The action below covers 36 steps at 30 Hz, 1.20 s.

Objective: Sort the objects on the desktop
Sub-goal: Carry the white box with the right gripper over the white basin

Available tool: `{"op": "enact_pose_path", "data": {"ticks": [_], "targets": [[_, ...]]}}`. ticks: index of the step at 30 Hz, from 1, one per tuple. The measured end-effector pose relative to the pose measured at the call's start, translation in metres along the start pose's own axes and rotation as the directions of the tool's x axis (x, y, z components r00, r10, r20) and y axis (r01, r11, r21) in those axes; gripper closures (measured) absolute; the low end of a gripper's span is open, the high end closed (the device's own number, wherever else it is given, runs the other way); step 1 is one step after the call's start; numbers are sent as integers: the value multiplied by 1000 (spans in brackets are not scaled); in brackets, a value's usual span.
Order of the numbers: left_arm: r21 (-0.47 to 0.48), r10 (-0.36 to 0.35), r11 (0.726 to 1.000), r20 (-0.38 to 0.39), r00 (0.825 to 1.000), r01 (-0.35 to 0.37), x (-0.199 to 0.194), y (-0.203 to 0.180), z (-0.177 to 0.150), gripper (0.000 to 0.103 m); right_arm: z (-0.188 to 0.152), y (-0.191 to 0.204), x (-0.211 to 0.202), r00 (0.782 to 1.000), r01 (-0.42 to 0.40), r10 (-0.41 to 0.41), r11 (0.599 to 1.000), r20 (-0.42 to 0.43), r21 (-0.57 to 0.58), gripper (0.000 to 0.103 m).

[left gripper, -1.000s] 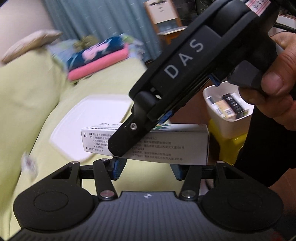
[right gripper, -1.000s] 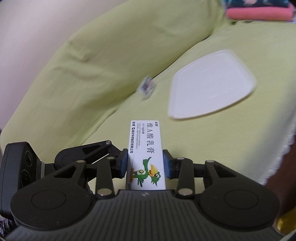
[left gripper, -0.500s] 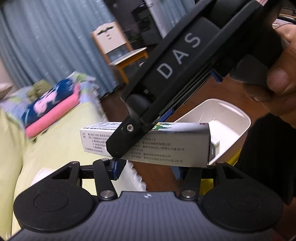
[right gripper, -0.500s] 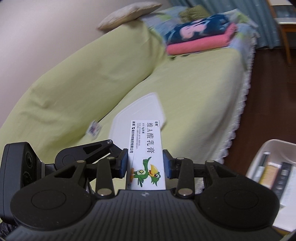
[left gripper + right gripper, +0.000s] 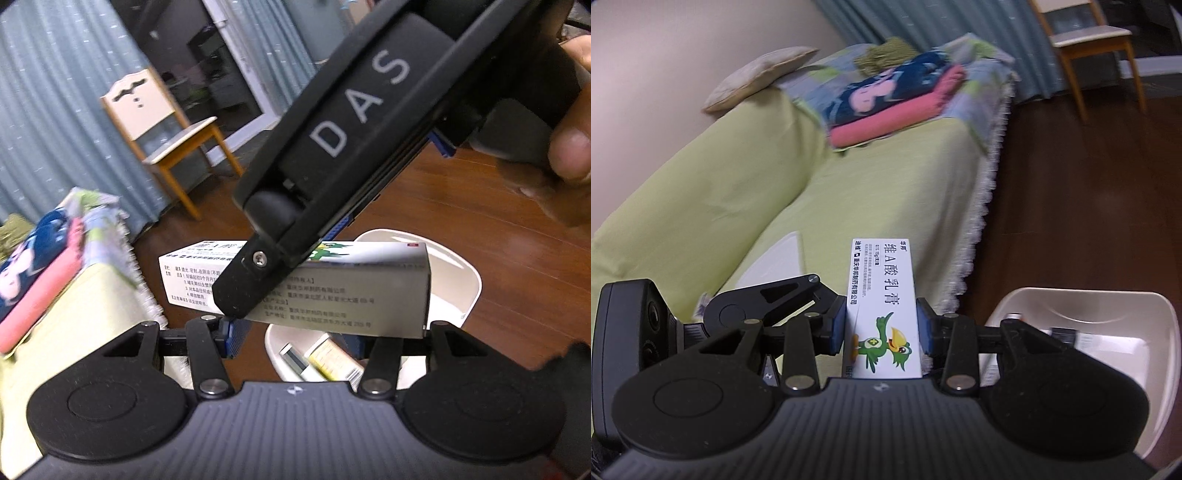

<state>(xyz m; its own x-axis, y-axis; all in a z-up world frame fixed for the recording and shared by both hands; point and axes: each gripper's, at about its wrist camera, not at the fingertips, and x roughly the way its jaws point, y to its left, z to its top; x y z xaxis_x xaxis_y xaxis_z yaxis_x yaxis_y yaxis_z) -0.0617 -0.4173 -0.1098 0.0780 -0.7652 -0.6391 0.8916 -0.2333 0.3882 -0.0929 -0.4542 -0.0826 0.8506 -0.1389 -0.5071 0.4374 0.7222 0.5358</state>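
Both wrist views look closely over the white bin (image 5: 469,280) (image 5: 1123,314), perhaps from opposite sides; both share it.

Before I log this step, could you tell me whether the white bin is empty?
No, the white bin already holds several small boxes, seen below the ointment box in the left wrist view.

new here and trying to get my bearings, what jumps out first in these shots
The white ointment box with a green cartoon bird, clamped in the right tool over the green-covered sofa's edge. Down to the right, a white bin already holding small boxes sits on the dark wood floor. The left tool is open beneath the box.
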Motion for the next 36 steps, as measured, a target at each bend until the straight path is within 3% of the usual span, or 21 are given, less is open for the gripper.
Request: {"op": "enact_pose_path", "data": {"ticks": [10,20,28,36], "targets": [[37,-119,992,-20,993,120,70,-17,0,47,-11,-62,16,993,110,-107,991,-41,79,69],[27,-179,983,-59,982,180,101,-23,-10,47,-26,-91,29,982,175,-166,979,-90,108,69],[38,-181,982,-89,979,185,112,-29,-21,47,-39,-102,41,973,205,-189,971,-130,121,69],[129,-162,976,-110,981,176,121,-36,-24,47,-46,-99,48,960,227,-204,968,-193,103,69]]}}
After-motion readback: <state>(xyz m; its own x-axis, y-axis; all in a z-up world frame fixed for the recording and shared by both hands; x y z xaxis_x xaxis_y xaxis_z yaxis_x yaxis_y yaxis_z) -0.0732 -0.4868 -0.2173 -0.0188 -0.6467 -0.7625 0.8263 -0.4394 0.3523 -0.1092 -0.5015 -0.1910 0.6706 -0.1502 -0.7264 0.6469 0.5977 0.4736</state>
